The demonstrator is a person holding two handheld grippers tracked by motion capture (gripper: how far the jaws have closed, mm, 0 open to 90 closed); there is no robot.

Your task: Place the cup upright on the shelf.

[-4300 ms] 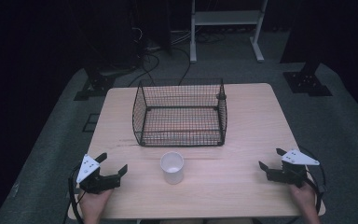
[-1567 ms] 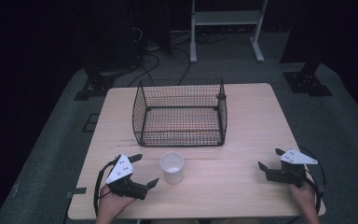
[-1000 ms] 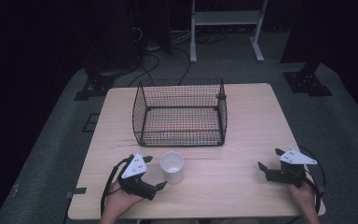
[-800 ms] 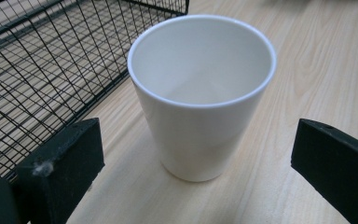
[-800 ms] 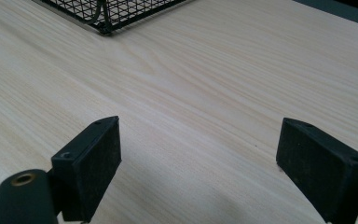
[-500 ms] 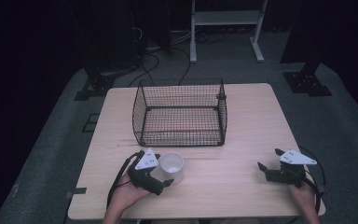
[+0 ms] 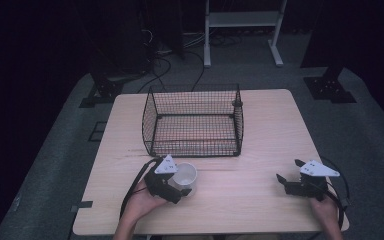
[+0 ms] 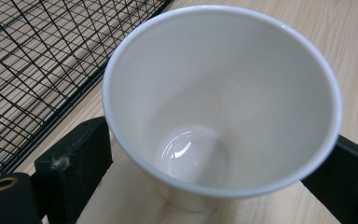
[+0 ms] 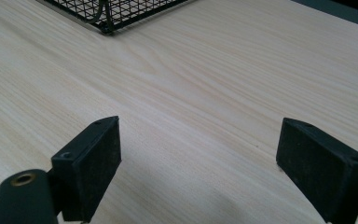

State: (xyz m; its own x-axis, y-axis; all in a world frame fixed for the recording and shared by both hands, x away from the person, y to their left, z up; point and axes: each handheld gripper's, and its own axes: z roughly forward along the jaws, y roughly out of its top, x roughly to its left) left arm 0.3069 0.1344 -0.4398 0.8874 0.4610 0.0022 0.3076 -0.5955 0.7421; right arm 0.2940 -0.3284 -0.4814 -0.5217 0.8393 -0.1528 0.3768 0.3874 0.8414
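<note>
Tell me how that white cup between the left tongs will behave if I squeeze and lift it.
The white cup looks thin-walled and empty, so it is probably very light and may buckle under a hard squeeze. Its glossy, tapered wall could slip downward between the left tongs. Narrow base, wide rim: likely to tip if nudged high up.

Table — basket, cup (upright)

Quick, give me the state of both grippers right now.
Left gripper: jaws on either side of the white cup; whether they press it cannot be told.
Right gripper: open, holding nothing, over the bare table.
</note>
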